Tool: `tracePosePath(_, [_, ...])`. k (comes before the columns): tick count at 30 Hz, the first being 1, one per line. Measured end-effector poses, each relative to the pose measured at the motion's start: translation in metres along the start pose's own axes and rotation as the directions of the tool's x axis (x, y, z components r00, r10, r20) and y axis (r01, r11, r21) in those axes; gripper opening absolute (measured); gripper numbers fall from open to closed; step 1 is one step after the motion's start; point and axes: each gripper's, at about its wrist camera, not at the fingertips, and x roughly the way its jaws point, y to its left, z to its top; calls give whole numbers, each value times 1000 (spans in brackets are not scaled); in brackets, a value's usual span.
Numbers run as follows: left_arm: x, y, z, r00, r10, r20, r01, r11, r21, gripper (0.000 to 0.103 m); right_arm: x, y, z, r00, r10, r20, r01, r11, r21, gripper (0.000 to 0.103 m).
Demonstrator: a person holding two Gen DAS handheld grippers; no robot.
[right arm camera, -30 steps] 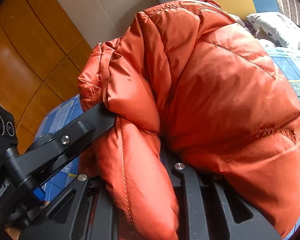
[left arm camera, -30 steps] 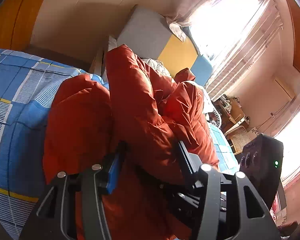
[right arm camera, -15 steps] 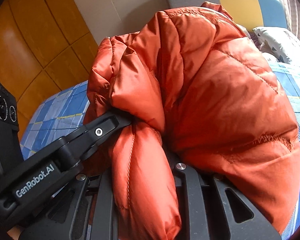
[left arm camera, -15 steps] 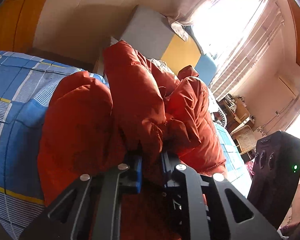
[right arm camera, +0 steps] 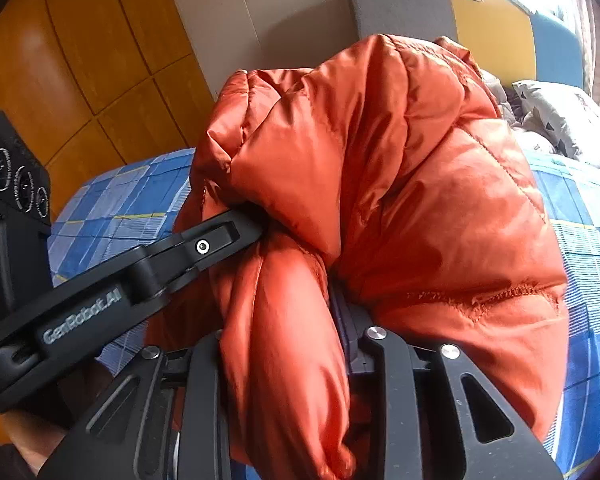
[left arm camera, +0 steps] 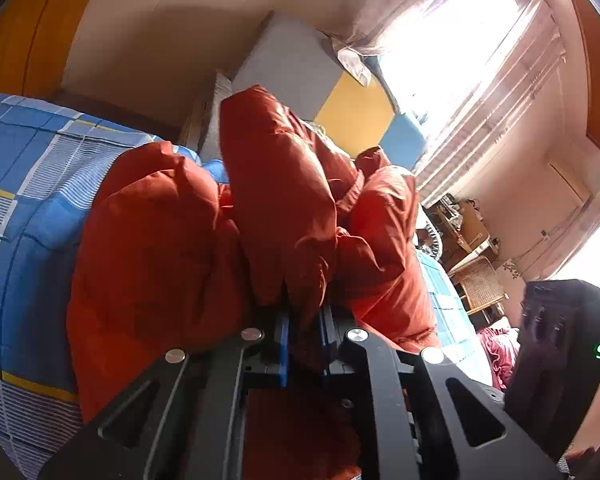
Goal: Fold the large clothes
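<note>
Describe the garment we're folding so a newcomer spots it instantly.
Find the bed with the blue checked sheet. Bunched on it is the orange puffer jacket, gripped by both grippers. It alone is glossy, quilted orange; the pillow behind is grey-white patterned.

The left hand-held gripper (left arm camera: 303, 320), open a second ago, has clamped a fold of the orange jacket (left arm camera: 284, 216).

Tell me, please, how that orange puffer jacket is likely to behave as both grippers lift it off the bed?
The orange puffer jacket will probably droop: it already sags in soft folds around the right gripper. Its puffed quilting suggests it is light for its bulk. The glossy shell looks slippery, so the fold pinched in the left gripper may creep out.
</note>
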Motion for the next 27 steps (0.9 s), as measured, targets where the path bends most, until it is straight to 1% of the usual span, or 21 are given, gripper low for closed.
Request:
tracePosePath(1, [0,4,1,1000,-13,1,13,1000,-24,9,-1,-1,1,1000,-1,2,1,1000,-10,31])
tracePosePath(2, [-1,7,0,1000,-12,3,12,1000,-28,9,-3,0,0,1000,-7,5,7,1000,-27,33])
tracePosePath(4, [0,8,-1,1000,-1,1,1,1000,-26,8,-8,-1,-2,1000,-2,9,3,999,-37,34])
tracePosePath(5, [0,8,-1,1000,4,2,-4,1000,-28,8,-12,-1,-3,1000,4,13,-3,999,-42,36])
tracePosePath(8, [1,15,-2,1000,24,2,-24,999,-47,7,-30,-4,-8,998,55,33,-54,997,-50,43])
tracePosePath(10, [0,18,-2,999,35,1,-35,998,-52,6,-44,-9,-11,994,91,59,-88,995,-56,46])
tracePosePath(11, [0,18,-3,999,37,1,-37,998,-53,6,-50,-14,-12,990,121,72,-119,992,-40,50])
tracePosePath(12, [-1,20,-4,999,43,2,-43,998,-55,6,-57,-19,-13,986,141,88,-140,990,-20,50])
tracePosePath(14, [-1,23,-5,999,40,2,-40,997,-62,6,-73,-43,-15,977,156,146,-167,984,63,50])
tracePosePath(15, [-2,22,-6,999,42,5,-42,997,-59,6,-77,-55,-16,975,146,167,-165,981,106,50])
tracePosePath(17, [-2,21,-6,999,42,7,-41,998,-54,6,-79,-71,-17,978,105,181,-134,979,156,50])
tracePosePath(19, [-1,19,-5,999,36,6,-35,998,-55,6,-68,-82,-18,984,97,148,-125,973,196,50])
tracePosePath(21, [-2,17,-5,999,33,9,-32,998,-60,7,-62,-79,-20,988,83,131,-106,978,182,50])
tracePosePath(23, [-5,19,-2,999,30,18,-28,997,-77,11,-55,-74,-21,990,87,114,-106,979,176,50])
tracePosePath(24, [-7,19,-1,1000,17,26,-15,996,-86,13,-53,-71,-21,990,90,106,-107,979,172,50])
tracePosePath(25, [-11,19,-1,999,5,40,-1,996,-89,20,-51,-69,-21,991,88,100,-104,981,161,50])
tracePosePath(26, [-14,18,0,999,9,51,-4,996,-88,24,-48,-66,-20,992,84,92,-97,985,142,50])
tracePosePath(27, [-16,18,1,999,0,54,5,996,-88,29,-45,-64,-19,993,84,85,-94,987,131,50])
